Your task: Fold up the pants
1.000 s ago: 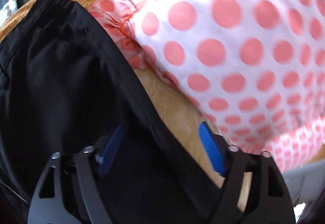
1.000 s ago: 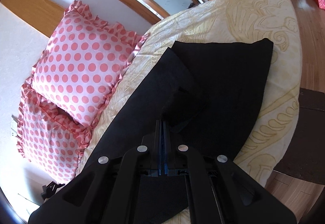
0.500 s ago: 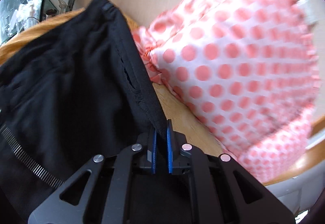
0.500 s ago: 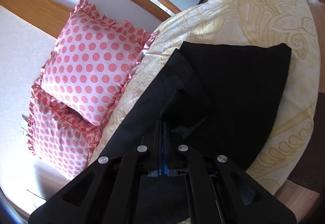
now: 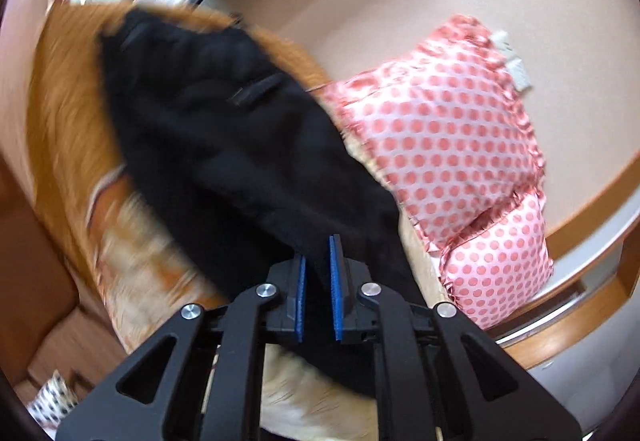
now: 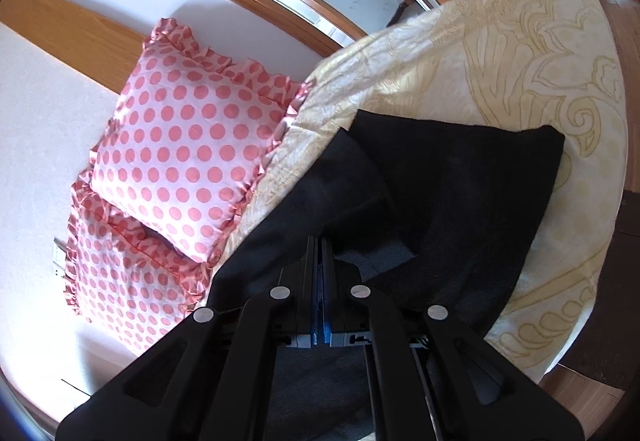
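Left hand-held gripper (image 5: 317,261): blue pads (image 5: 334,293) nearly together, clamped on a fold of the black pants (image 5: 240,145), cloth edge runs up from between the pads. Left view is motion-blurred, so fine detail on the fabric is poor; a belt loop or pocket slit shows as a short dark bar on the upper part. From the pads the pants stretch away up-left across the bed (image 5: 68,113), whose cover reads orange-gold in this view. Just right of the pants, two pink polka-dot pillows (image 5: 452,145) sit stacked against the pale wall, lower one nearer the camera. Right hand-held gripper (image 6: 321,253): jaws fully together, pinching a lifted fold of the same pants (image 6: 460,193), fabric bunches right at the tips and drapes down under the gripper body. Beyond the tips the pants lie flat on the bed (image 6: 500,53), folded over, with one square corner at far right and a second layer's corner poking out at the upper left edge. Bed cover here is cream with a gold scroll pattern. Left of the pants, touching the bed edge, the same two ruffled pillows (image 6: 188,153) overlap, upper one on top of the lower. Behind them white wall and wood trim; wood floor at far right.
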{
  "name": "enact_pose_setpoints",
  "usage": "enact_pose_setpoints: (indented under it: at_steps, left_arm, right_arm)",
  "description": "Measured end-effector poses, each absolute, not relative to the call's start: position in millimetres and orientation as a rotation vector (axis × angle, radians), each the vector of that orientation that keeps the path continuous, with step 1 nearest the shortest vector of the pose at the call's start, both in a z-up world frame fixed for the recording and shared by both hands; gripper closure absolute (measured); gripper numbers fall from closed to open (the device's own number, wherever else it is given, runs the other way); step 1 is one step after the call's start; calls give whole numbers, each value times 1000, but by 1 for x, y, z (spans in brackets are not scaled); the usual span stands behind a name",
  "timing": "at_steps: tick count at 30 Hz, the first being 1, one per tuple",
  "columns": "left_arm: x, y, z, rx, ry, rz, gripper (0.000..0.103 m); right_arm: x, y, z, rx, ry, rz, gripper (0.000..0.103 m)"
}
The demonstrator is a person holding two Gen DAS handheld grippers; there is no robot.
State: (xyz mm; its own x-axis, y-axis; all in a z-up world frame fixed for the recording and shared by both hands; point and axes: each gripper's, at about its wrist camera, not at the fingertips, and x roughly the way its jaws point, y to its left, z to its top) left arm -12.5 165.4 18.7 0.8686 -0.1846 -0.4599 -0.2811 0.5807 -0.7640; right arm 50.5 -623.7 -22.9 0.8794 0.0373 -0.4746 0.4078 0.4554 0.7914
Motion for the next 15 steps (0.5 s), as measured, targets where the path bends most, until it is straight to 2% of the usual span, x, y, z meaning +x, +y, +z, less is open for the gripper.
enact_pose_setpoints:
  at_steps: [3,5,6,7,8,9,12,15]
  left_arm:
    - [-16,164,10,-928,545,74,87]
    - [-20,163,13,-886,519,111,66]
    - [-23,163,14,-877,503,127,59]
    - [-24,162,17,-873,489,139,49]
    - [-25,162,19,-865,478,145,43]
    - [-25,161,21,-854,476,146,41]
    - [-20,158,28,-796,492,144,36]
    - [-15,154,29,-760,516,136,32]
  right_arm:
    - [52,-624,-25,1071,503,-240,101]
    - [49,-624,-25,1086,525,-240,100]
    - [47,-626,-27,1112,540,-232,99]
    - [45,-627,-27,1124,543,-227,98]
    - [41,-629,-28,1140,547,-223,89]
    - [38,-630,-29,1150,551,-224,71]
    - [29,-629,-23,1152,530,-217,56]
    - [28,-632,-22,1164,524,-230,56]
